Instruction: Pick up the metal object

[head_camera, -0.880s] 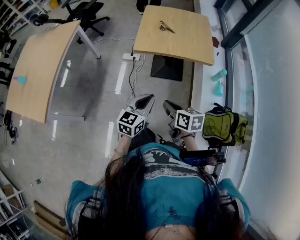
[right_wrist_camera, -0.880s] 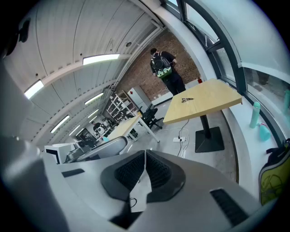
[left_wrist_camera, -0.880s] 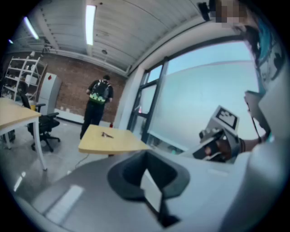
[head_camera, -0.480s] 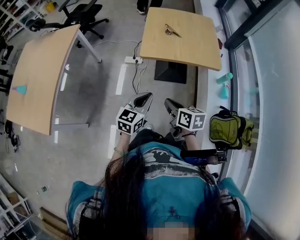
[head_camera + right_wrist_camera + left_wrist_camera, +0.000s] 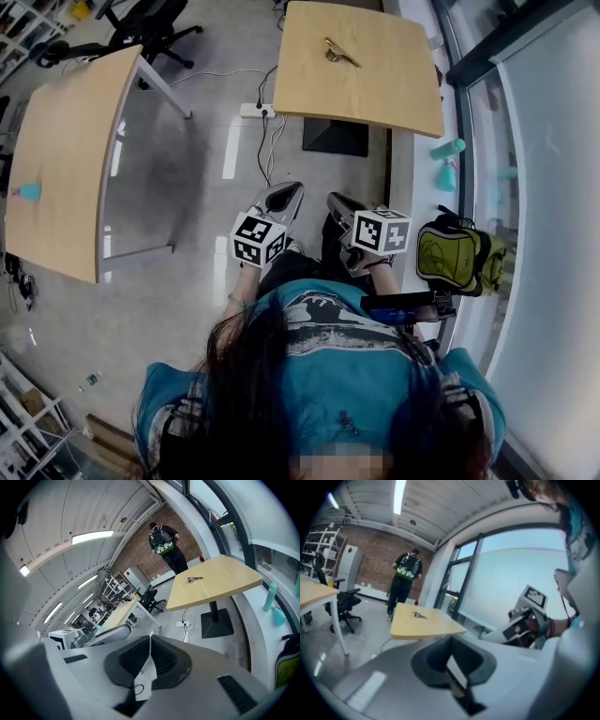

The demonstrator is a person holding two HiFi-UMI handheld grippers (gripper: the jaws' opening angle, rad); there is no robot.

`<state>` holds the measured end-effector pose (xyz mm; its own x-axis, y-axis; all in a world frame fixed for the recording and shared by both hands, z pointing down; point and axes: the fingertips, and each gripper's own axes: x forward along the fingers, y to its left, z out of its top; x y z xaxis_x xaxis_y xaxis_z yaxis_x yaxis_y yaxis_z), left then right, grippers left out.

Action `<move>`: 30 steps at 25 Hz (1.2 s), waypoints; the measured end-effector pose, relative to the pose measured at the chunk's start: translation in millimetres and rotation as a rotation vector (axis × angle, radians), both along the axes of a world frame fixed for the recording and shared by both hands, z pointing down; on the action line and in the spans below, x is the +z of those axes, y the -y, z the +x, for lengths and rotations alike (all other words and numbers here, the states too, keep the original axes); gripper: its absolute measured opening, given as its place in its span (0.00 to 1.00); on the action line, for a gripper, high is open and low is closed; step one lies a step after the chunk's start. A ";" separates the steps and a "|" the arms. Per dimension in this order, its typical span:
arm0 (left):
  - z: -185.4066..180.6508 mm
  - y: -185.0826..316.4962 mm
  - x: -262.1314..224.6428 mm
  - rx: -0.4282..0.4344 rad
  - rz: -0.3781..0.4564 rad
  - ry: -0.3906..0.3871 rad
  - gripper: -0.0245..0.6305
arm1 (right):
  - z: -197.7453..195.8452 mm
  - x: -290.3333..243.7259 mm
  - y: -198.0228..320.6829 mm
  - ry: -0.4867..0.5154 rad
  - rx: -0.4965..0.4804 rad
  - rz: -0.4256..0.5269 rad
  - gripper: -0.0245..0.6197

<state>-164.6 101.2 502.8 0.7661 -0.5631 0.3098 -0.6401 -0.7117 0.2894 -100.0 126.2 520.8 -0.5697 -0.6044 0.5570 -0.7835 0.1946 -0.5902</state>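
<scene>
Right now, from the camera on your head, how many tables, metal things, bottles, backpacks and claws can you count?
Light wooden tables: 2
Small metal object on the far table: 1
Teal bottles on the window ledge: 2
Yellow-green backpack: 1
Claws, the left claw and the right claw, both shut: 2
Total: 8

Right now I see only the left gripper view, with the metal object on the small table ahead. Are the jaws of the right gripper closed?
Observer: Yes, its own view shows the right gripper with its pads together.
Operator: Is something on the floor near that table?
Observer: A power strip lies beside the table's base, with cables running from it.
Operator: And at my right side?
Observer: A green backpack sits by the window, close to the right gripper.
</scene>
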 end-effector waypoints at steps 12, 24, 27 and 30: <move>41.0 138.5 -7.1 -0.175 0.015 -0.006 0.04 | 62.5 -9.1 145.1 0.007 -0.112 0.044 0.07; 144.2 241.5 -6.6 -0.205 0.000 0.032 0.04 | 166.3 -3.1 254.5 0.049 -0.129 0.024 0.07; 155.4 249.8 1.6 -0.194 -0.025 0.058 0.04 | 174.1 2.8 264.4 0.069 -0.129 0.008 0.07; 160.4 255.4 7.6 -0.186 -0.039 0.079 0.04 | 176.7 9.3 269.5 0.089 -0.125 -0.007 0.07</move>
<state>-4.1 -154.2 510.4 0.6223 -0.6794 0.3887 -0.7814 -0.5681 0.2582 76.7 -143.3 530.1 -0.6872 -0.5223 0.5049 -0.6982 0.2830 -0.6576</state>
